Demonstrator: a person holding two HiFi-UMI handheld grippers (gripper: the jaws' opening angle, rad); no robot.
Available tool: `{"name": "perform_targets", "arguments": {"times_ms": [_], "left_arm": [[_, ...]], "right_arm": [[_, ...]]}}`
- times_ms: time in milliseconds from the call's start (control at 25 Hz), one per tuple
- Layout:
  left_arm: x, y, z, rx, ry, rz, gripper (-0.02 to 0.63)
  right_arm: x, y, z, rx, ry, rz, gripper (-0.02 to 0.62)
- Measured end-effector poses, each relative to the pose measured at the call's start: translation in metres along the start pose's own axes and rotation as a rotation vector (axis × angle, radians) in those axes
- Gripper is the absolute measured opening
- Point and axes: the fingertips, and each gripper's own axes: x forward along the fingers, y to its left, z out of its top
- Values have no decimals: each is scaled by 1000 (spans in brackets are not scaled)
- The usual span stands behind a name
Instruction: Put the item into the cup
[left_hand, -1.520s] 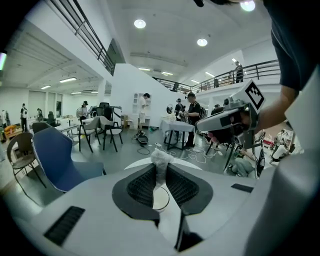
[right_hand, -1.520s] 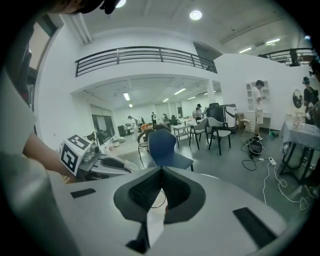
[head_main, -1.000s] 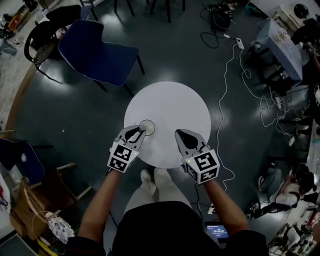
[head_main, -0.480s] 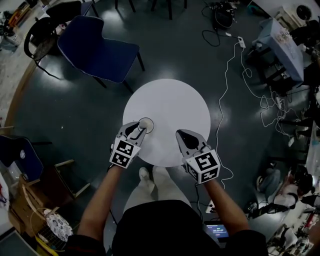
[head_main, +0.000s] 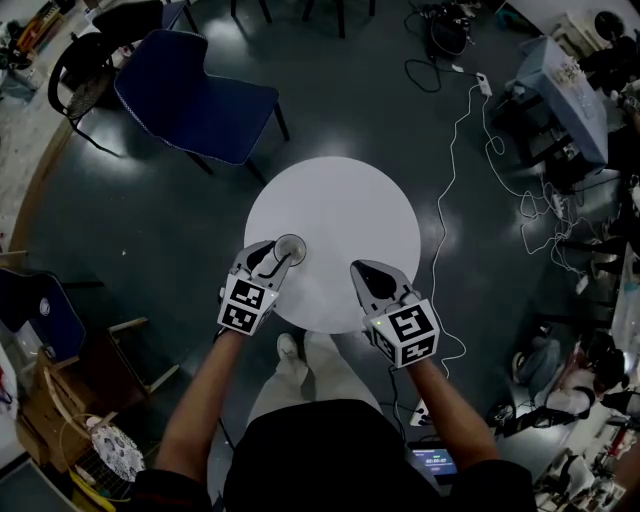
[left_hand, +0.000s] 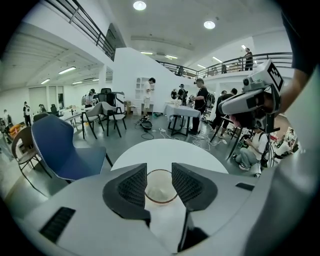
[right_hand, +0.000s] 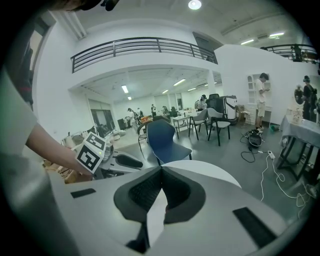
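You are standing at a small round white counter (head_main: 350, 220) on a dark, glossy floor in a big open workshop, with your shoes just under its near edge.

Take the cup (head_main: 291, 249) as your marker. It is a clear, shallow cup that stands upright on the counter's near-left part. In the left gripper view a pale item (left_hand: 161, 190) lies at its bottom, so the item is inside the cup; you cannot tell what kind of thing it is.

Your left gripper (head_main: 278, 258) sits just on the near side of the cup, tilted down at it. Its jaws have just been opening and now stand wide apart. The cup (left_hand: 161, 187) shows in the gap between the pads (left_hand: 134, 186), and they grip nothing.

Your right gripper (head_main: 358, 268) hovers over the near edge of the counter, to the right of the cup and apart from it. In the right gripper view its jaws meet at the tips with nothing between them.

Beyond the cup, to its far left, a blue chair (head_main: 195, 100) stands on the floor. Far right of the cup, a white cable (head_main: 450, 150) snakes across the floor toward cluttered benches.
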Motion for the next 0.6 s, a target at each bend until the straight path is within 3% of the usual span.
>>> {"name": "perform_targets", "arguments": {"times_ms": [600], "left_arm": [[-22,-5,31,1,-82,22,152]], "right_arm": [[-11,6,15,-30,-20,-1,9]]}}
